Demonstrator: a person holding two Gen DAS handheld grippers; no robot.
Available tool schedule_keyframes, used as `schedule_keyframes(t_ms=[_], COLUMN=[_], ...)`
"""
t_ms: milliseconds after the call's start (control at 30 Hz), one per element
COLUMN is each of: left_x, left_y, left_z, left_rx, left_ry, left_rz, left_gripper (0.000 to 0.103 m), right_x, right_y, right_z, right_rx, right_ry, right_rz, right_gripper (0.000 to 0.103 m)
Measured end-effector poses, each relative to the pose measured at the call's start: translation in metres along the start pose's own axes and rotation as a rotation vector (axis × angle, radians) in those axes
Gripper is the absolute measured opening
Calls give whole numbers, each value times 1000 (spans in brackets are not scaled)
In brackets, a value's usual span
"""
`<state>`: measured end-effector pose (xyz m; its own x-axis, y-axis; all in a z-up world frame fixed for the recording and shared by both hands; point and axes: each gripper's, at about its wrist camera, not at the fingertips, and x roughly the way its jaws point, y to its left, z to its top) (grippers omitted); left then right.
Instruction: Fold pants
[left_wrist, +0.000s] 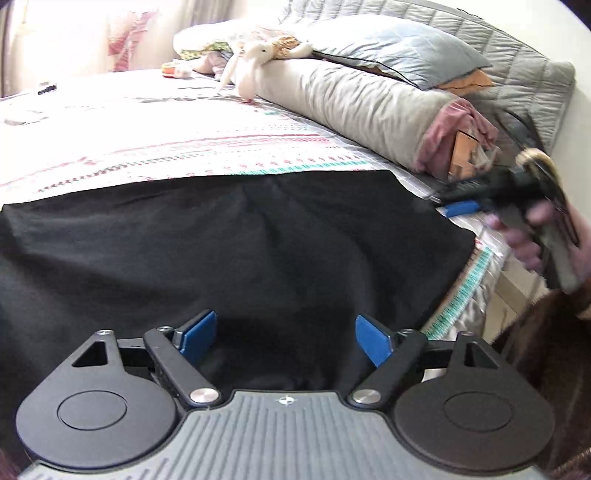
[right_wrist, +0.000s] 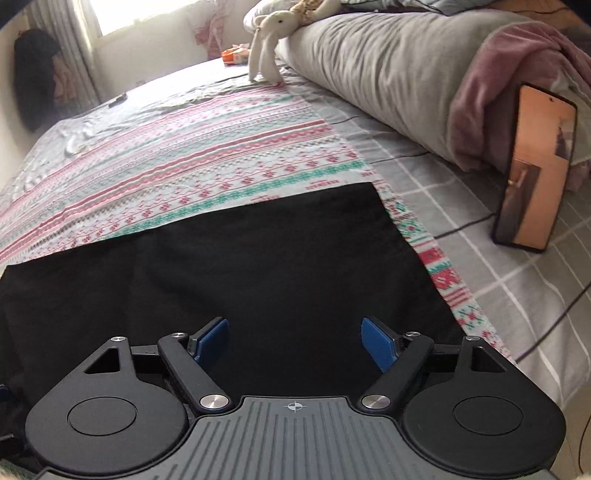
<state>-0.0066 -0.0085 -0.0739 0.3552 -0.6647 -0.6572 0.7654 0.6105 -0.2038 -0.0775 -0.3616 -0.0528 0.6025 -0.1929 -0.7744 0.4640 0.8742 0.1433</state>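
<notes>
The black pants (left_wrist: 221, 236) lie flat on the patterned bedspread (left_wrist: 166, 147), spread wide in both views; they also show in the right wrist view (right_wrist: 258, 258). My left gripper (left_wrist: 286, 338) is open and empty, its blue pads just above the near part of the cloth. My right gripper (right_wrist: 295, 341) is open and empty over the near right part of the pants. In the left wrist view the right gripper (left_wrist: 480, 201) appears blurred at the right, held in a hand beyond the pants' right edge.
A long grey bolster pillow (right_wrist: 388, 66) lies along the headboard side with a white stuffed toy (right_wrist: 269, 40) on it. A phone (right_wrist: 535, 170) stands propped against the pillow. The grey checked sheet (right_wrist: 517, 295) lies at the right, by the bed's edge.
</notes>
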Motion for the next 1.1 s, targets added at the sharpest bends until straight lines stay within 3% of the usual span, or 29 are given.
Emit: schedule_keyframes(t_ms=[100,233,467,567,733,800,867,933,967,1100], left_x=[2,3,2,2,1,1,0,-2,-2,-7], left_y=[4,9,21,25,33,35,38,42,43,51], left_z=[1,7,15,14,12,12,11,11,12,11], left_rx=[-33,-66,-157,-187,-239,-266,-291,-312,-325,-384], left_ry=[-13,-20,-26,-19,0,8,14,18,19,8], left_rz=[39,76,99,109,125,133,141,149,153,145], left_gripper=[103,103,103,103,103,103,103,103,103,103], right_x=[-7,-12,-17,-10,-7,-5,-3,-2,-1,-6], right_y=[-29,-62,-87,-88,-82,-80,-77,-72,-69,-48], right_z=[-7,-17,-24,-28,-29,-29,-28,-27,-27,-23], right_rx=[63,153,247,256,210,195,180,161,151,105], right_ry=[9,18,32,66,53,44,37,30,30,-24], right_rz=[-6,-78,-102,-102,-162,-191,-212,-205,-191,-121], right_gripper=[84,84,82,68,55,41,34,24,13,9])
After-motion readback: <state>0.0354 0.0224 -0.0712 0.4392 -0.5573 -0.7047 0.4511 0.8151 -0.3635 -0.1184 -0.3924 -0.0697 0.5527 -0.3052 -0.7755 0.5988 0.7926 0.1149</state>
